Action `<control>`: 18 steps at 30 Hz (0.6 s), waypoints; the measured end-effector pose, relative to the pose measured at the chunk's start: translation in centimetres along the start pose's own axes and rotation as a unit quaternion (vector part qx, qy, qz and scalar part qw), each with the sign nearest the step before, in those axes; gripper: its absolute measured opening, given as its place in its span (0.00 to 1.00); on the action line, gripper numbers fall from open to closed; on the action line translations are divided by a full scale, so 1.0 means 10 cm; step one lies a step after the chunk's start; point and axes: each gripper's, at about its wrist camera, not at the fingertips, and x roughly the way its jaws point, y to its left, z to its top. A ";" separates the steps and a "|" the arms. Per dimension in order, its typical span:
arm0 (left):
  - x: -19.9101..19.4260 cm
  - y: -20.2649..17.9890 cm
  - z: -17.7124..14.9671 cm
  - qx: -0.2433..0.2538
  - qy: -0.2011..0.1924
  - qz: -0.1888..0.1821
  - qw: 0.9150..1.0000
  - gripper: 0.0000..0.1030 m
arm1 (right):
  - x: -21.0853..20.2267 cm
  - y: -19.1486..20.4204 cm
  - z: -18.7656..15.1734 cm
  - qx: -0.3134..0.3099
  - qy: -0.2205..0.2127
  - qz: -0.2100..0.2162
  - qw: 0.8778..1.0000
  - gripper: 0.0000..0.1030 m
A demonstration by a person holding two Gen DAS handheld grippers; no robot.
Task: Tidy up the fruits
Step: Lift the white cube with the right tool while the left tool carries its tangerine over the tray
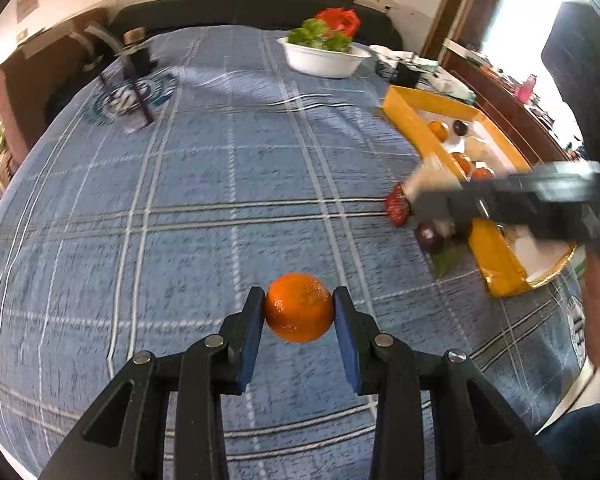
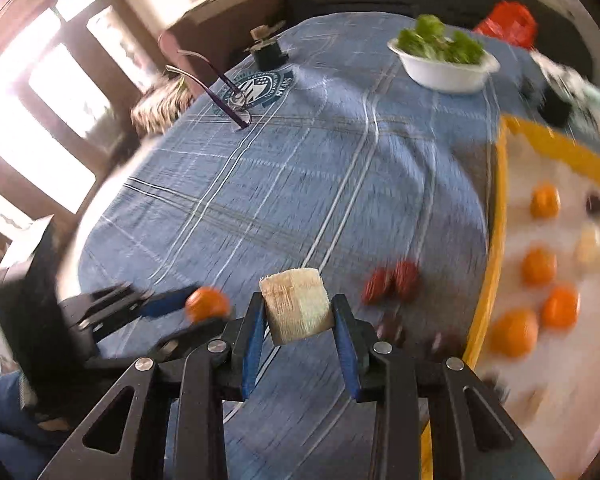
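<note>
The left gripper (image 1: 299, 312) clamps a round glossy orange (image 1: 299, 307) between its blue pads, lifted clear of the blue plaid cloth (image 1: 228, 200). To its right, the right gripper (image 2: 298, 314) pinches a pale, ridged, cube-shaped fruit piece (image 2: 296, 304), both pads pressed on its sides. Just beyond and right of that gripper lie two red strawberries (image 2: 392, 280) on the cloth, and further right stands the yellow-rimmed tray (image 2: 496, 240), holding several oranges, a pale fruit and a dark one. Far ahead sits a white bowl of greens (image 2: 444, 68).
</note>
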 end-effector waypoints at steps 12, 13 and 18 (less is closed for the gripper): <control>0.02 -0.79 0.30 0.107 -0.010 -0.076 0.991 0.33 | -0.70 -0.57 -0.56 0.152 -0.074 -0.057 0.984 0.35; 0.01 -0.88 0.33 0.117 -0.011 -0.084 0.989 0.33 | -0.77 -0.66 -0.63 0.168 -0.081 -0.063 0.980 0.35; 0.04 -1.31 0.43 0.156 -0.011 -0.116 0.981 0.33 | -1.04 -0.99 -0.88 0.226 -0.106 -0.090 0.964 0.35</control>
